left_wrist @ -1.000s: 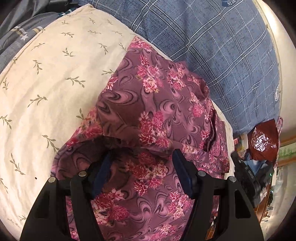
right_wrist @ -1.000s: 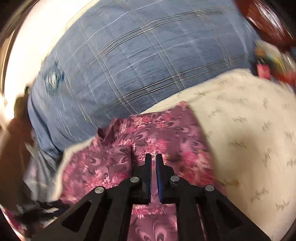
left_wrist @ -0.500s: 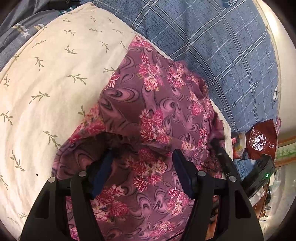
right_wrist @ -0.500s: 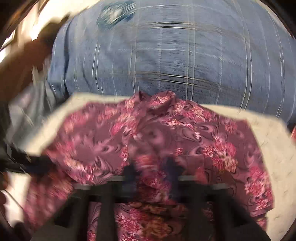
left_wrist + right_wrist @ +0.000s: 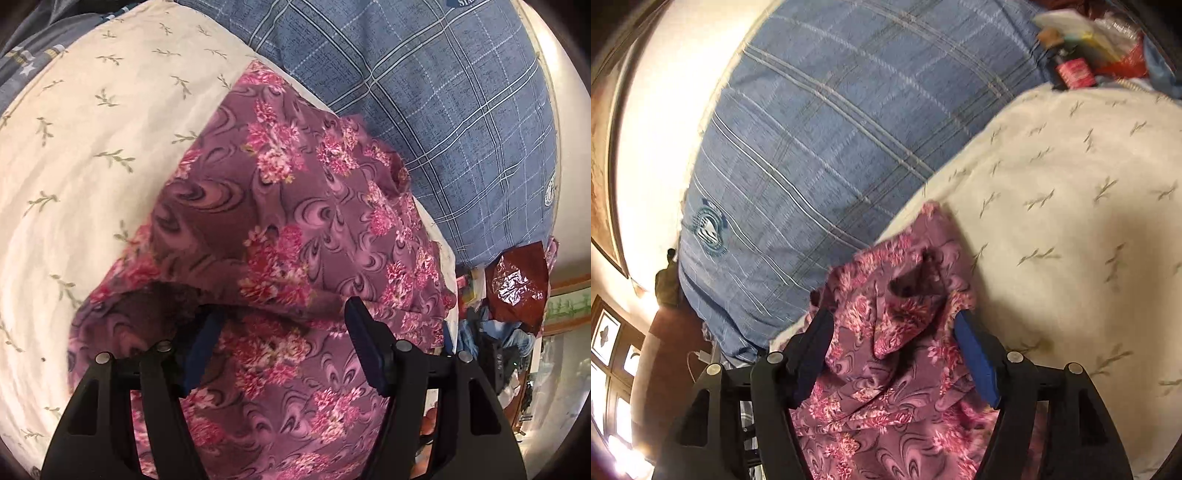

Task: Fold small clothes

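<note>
- Cream sheet [image 5: 92, 155] with a little leaf print is spread over the bed, and a blue checked pillow [image 5: 443, 96] is propped behind it.
- Purple floral garment [image 5: 288, 221] is laid on that sheet, bunched up, one edge folded over itself near the pillow.
- Left gripper [image 5: 280, 332] is seen spread wide, fabric lying between the fingers, nothing pinched.
- Right gripper [image 5: 894, 347] is also opened wide over a rumpled fold of the same garment [image 5: 897, 295], nothing gripped.
- Shiny red bag [image 5: 517, 284] and some clutter are parked off the bed's edge, bit blurry.
</note>
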